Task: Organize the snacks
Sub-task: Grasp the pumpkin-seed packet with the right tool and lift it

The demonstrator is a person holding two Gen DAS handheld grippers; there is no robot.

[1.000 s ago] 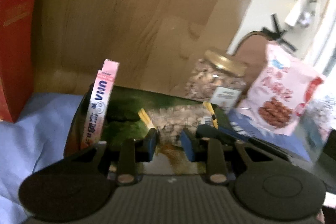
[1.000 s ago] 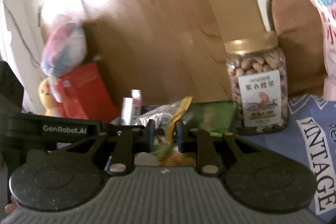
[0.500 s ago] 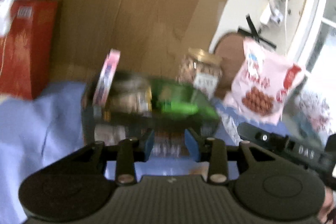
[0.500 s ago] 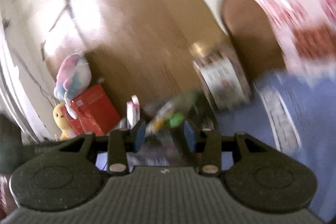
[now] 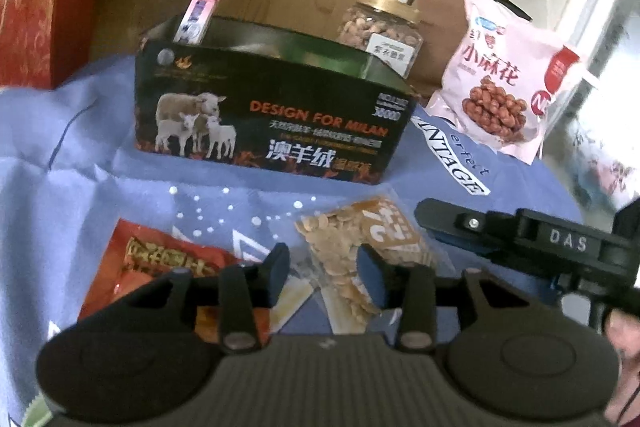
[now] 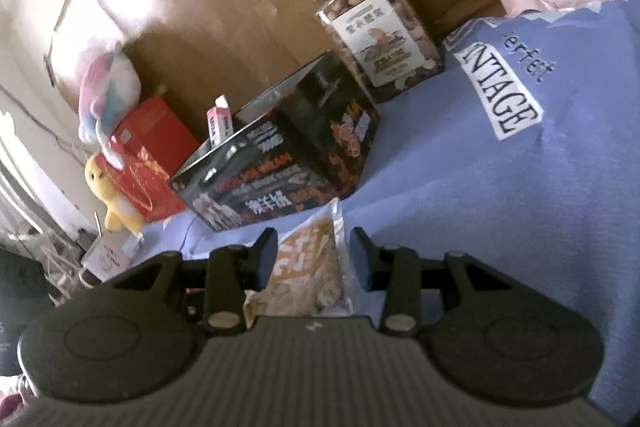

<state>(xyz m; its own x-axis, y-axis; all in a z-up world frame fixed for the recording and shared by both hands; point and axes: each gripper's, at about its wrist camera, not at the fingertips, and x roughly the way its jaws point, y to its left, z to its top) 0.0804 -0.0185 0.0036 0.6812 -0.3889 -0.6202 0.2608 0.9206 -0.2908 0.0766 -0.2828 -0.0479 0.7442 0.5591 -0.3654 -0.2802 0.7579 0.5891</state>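
Both grippers over the seed packet (image 5: 356, 247), flat on the blue cloth (image 5: 60, 195) in front of the box (image 5: 272, 115). Left gripper (image 5: 324, 269) jaws opening, partly apart, nothing held. Right gripper (image 6: 314, 255) partly apart, empty; packet's long axis runs straight between its jaws, so right looks better lined up.

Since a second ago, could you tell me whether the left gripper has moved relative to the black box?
Yes. The left gripper has backed away from the black box; its fingertips, earlier over the box's open top, now hover over the almond-slice packet in front.
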